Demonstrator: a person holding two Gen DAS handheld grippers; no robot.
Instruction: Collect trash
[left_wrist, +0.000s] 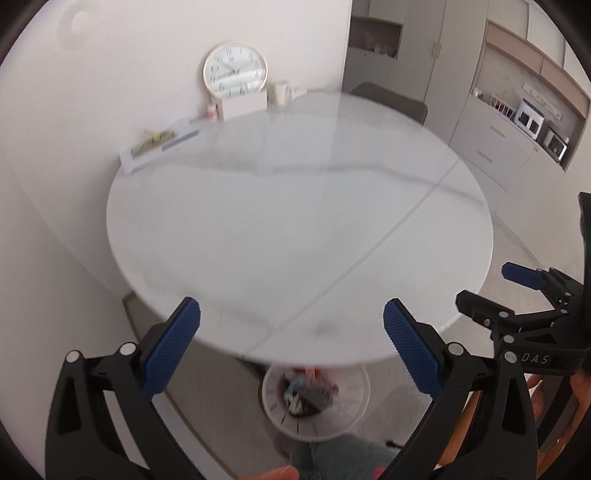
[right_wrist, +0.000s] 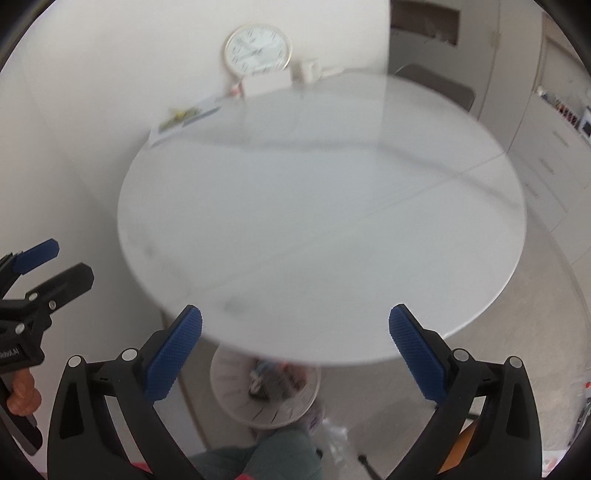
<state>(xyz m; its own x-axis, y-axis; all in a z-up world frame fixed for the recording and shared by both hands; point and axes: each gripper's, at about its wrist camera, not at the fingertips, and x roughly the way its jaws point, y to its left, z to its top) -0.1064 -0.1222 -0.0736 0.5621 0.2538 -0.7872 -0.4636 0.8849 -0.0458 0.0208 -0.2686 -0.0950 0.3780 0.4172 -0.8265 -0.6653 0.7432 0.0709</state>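
Observation:
A white waste bin (left_wrist: 316, 398) stands on the floor below the near edge of the round white marble table (left_wrist: 295, 221); crumpled dark and coloured trash lies inside it. The same bin (right_wrist: 264, 391) shows in the right wrist view. My left gripper (left_wrist: 291, 332) hangs above the table's near edge, open, nothing between its blue pads. My right gripper (right_wrist: 295, 339) is open just as wide and empty. Each gripper shows at the edge of the other's view: the right gripper (left_wrist: 491, 291) and the left gripper (right_wrist: 55, 266).
At the table's far side, against the wall, lean a round clock (left_wrist: 235, 70), a white box (left_wrist: 243, 105), a white mug (left_wrist: 282, 92) and a flat carton (left_wrist: 159, 144). A dark chair (left_wrist: 391, 98) stands behind. Cabinets (left_wrist: 498, 133) line the right. A person's knee (right_wrist: 266, 458) is below.

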